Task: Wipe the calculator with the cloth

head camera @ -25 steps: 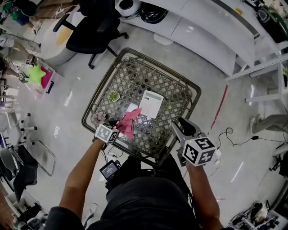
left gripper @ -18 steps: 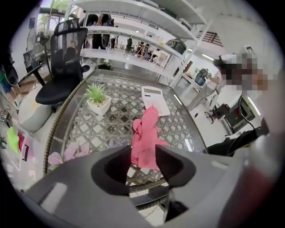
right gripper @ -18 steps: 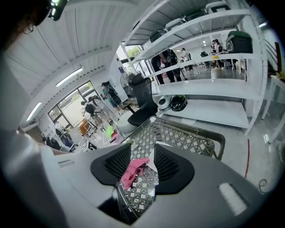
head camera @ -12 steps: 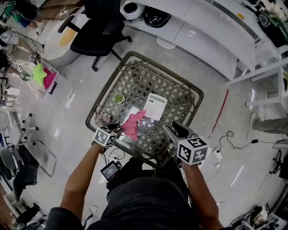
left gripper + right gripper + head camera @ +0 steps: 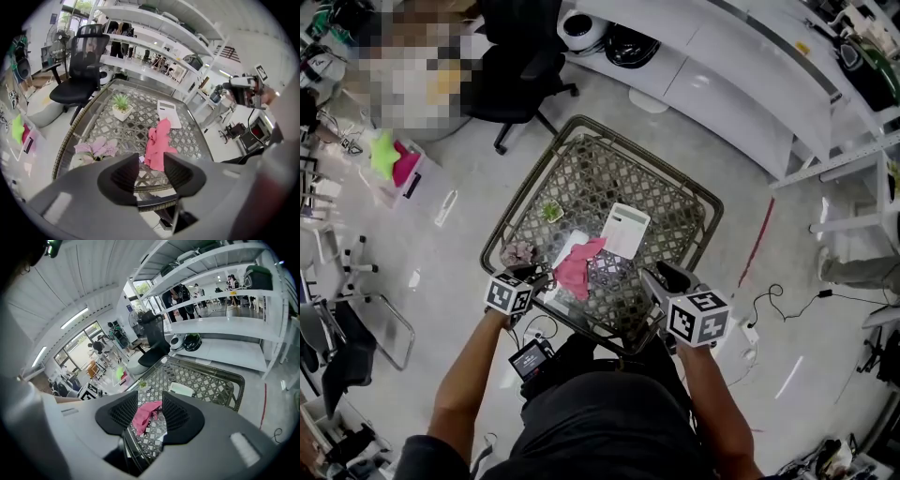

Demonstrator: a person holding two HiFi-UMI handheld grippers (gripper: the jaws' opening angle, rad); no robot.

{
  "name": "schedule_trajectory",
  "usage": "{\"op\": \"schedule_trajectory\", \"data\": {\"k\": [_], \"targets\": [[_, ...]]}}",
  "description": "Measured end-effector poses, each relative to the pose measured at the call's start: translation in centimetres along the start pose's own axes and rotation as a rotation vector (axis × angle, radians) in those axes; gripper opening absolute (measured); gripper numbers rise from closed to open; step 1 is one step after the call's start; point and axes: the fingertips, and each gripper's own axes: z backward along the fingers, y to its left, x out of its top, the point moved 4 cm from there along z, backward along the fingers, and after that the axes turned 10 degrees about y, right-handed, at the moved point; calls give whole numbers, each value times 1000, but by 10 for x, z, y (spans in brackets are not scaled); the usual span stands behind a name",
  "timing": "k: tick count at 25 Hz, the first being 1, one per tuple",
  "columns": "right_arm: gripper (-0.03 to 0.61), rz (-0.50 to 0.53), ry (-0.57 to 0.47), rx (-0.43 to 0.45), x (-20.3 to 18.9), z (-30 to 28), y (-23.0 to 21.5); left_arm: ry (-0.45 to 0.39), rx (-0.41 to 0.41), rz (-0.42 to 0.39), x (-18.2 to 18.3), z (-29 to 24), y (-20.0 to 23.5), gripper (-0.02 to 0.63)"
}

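A pale glossy floor surrounds a square worktop, a see-through top over woven lattice with a raised wicker rim on all four sides. The pink cloth lies crumpled on its near-left part, a little in from the near rim and partly over a white sheet. Beyond the cloth to the right, the calculator lies flat; whether its near corner touches the cloth I cannot tell. Past the calculator, open lattice runs to the far rim.

The left tongs hover left of the cloth at the near-left rim. They point at the cloth with jaws spread and nothing pinched, and the cloth shows beyond the gap. The right tongs hang right of the cloth over the near-right rim, also spread and empty, aimed toward it.

A small potted plant stands beyond the cloth to the left. A pale pink flower lies left of the cloth by the rim, close to the left tongs.

Far beyond the cloth, a black office chair stands off the far-left corner. White counters run along the far-right side, leaving a strip of floor between them and the rim. Right of the cloth, past the worktop, a red line and a cable lie on the floor.
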Motion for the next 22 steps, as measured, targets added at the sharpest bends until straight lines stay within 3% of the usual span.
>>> {"op": "schedule_trajectory", "data": {"k": [12,22], "targets": [[160,32,-9,-15,1,4,0,-71,18,59,3,13,5,187],[160,92,22,-21,-8,10,3,-76,7,47,7,14,-7,187]]}}
